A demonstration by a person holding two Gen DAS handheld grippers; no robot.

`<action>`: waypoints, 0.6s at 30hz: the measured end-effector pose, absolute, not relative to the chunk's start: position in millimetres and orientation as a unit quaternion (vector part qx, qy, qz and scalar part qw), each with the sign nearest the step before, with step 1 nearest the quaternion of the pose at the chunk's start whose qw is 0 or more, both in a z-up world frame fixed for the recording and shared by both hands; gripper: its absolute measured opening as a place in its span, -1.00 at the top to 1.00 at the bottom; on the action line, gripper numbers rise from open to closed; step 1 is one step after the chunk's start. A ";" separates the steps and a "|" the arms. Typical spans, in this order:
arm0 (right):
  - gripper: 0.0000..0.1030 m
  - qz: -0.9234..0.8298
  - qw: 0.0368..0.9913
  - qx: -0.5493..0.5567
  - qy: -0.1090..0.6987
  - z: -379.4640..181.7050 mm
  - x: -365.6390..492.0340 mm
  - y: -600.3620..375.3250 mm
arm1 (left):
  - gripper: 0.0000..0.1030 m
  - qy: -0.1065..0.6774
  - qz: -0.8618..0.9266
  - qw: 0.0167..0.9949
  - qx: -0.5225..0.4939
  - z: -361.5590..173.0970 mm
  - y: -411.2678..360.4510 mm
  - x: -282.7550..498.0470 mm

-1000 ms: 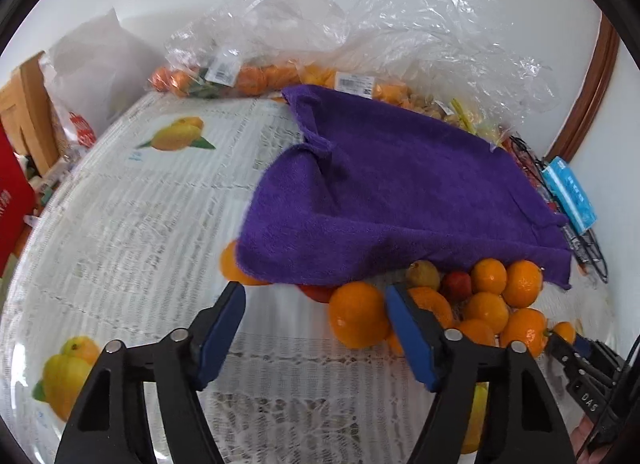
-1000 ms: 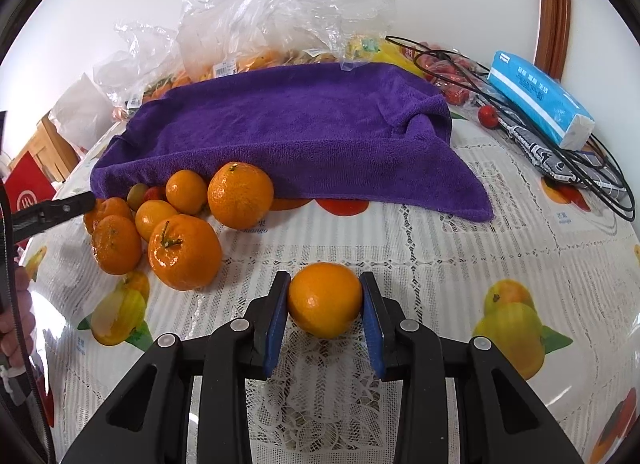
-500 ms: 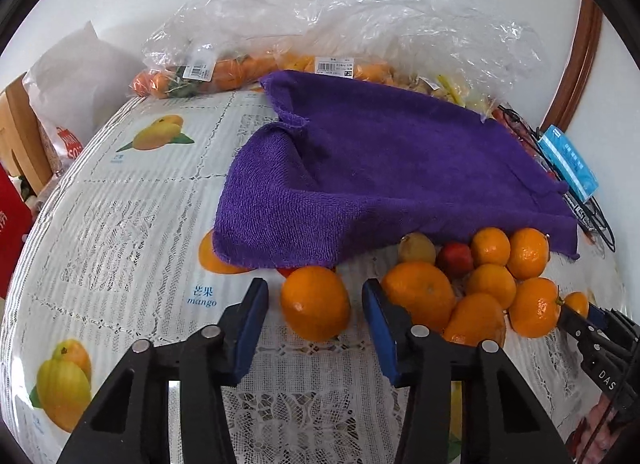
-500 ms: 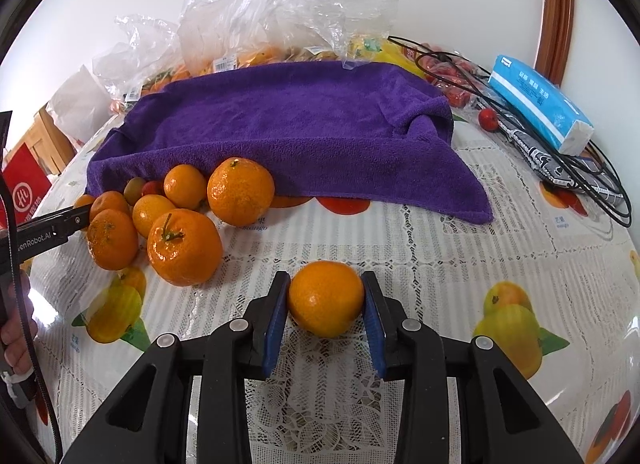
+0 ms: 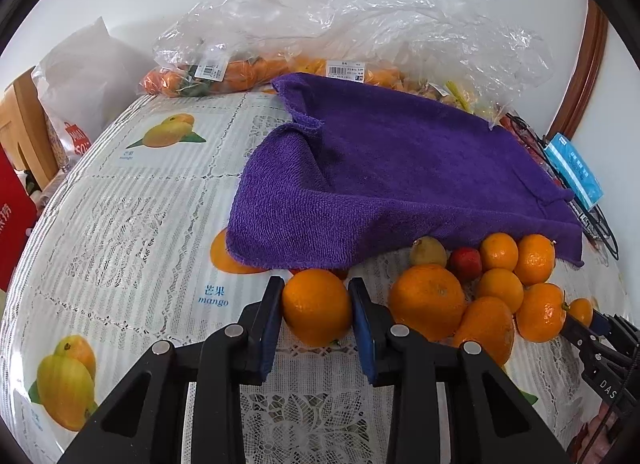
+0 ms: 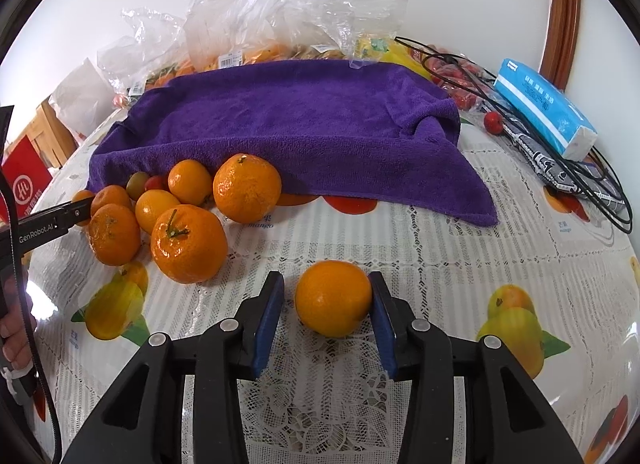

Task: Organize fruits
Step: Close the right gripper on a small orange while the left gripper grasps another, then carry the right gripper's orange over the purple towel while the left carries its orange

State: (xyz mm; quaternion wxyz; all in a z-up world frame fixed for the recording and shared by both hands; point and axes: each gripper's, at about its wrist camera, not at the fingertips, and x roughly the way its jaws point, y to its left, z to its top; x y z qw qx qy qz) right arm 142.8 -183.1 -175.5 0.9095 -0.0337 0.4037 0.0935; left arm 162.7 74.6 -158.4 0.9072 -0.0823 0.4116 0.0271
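my left tongs (image 5: 316,314) are closing on an orange (image 5: 317,306), pads touching both sides, just near of the purple towel (image 5: 400,184). my right tongs (image 6: 326,310) are opening off another orange (image 6: 333,298), a gap at the left pad. freed, it could roll across the lace-covered desk (image 6: 440,256); a skewed left squeeze could knock the fruit pile (image 5: 480,292) on the right. plastic bags (image 5: 360,24) sit against the far white wall.
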 end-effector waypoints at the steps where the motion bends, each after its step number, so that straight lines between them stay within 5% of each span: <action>1: 0.17 0.093 0.909 -0.034 0.404 -175.6 142.9 -183.1 | 0.40 0.411 0.027 0.907 -0.085 -158.2 75.6 162.4; 18: 0.33 0.084 0.916 -0.015 0.391 -166.4 135.7 -190.6 | 0.40 0.399 -0.021 0.906 -0.138 -148.2 89.5 143.6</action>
